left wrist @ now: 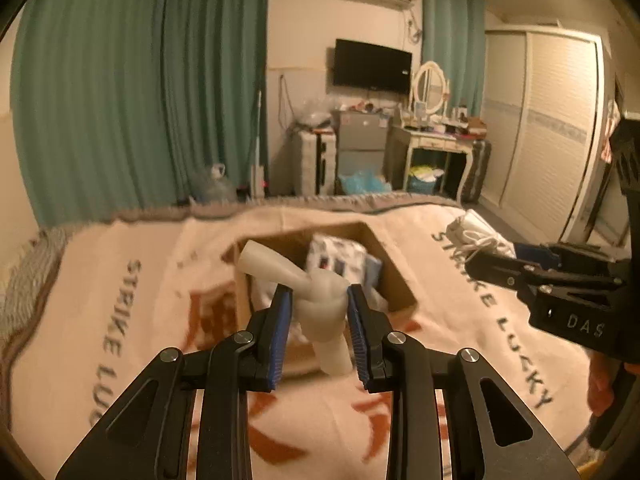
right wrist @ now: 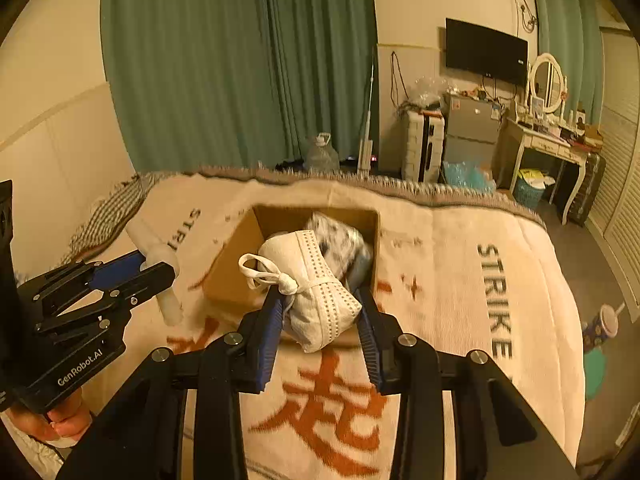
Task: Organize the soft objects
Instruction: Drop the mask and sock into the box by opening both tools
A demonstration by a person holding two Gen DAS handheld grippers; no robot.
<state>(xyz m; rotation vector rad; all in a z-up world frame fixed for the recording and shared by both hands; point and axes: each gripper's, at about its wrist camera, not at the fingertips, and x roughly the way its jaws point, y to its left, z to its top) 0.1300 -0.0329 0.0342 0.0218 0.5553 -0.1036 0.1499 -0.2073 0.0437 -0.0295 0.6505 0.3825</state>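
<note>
My left gripper point(left wrist: 320, 294) is shut on a pale knotted soft tube point(left wrist: 320, 304), held above the near edge of an open cardboard box point(left wrist: 394, 276) on the bed. My right gripper point(right wrist: 320, 296) is shut on a white dotted cloth pouch with a drawstring loop point(right wrist: 316, 292), held over the box's point(right wrist: 236, 256) near side. A patterned soft bundle point(right wrist: 340, 236) lies inside the box and also shows in the left wrist view point(left wrist: 336, 256). The left gripper with the tube point(right wrist: 160, 264) shows at the left of the right wrist view; the right gripper point(left wrist: 480, 266) shows at the right of the left wrist view.
The bed is covered by a cream blanket point(right wrist: 460, 280) with red characters and dark lettering. A checked cloth point(right wrist: 108, 216) lies at its far left corner. Teal curtains point(left wrist: 140, 92), a fridge point(left wrist: 360, 140), a dressing table point(left wrist: 436, 140) and a wardrobe point(left wrist: 552, 128) stand beyond.
</note>
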